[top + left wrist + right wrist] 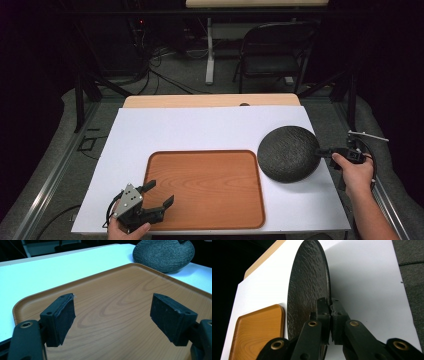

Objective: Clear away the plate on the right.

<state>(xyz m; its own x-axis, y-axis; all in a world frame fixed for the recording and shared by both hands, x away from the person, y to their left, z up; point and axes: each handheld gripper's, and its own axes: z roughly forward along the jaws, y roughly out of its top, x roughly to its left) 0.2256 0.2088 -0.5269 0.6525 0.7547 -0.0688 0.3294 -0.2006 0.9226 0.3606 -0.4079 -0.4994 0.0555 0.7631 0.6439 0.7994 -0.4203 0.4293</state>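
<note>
round dark textured plate (pixel 288 153), tilted, one edge raised, just right of the wooden tray (pixel 205 219)

**Around the Work Surface**

A white sheet (pixel 200 130) covers most of the table (pixel 210 100), whose pale wooden edge shows along the sheet's far side, above the centre of the frame. Beyond it, at upper right, a dark folding chair (pixel 275 50) stands on the grey floor (pixel 180 75). Black cables (pixel 160 75) trail across that floor at upper centre, beside a white table leg (pixel 210 55).
</note>
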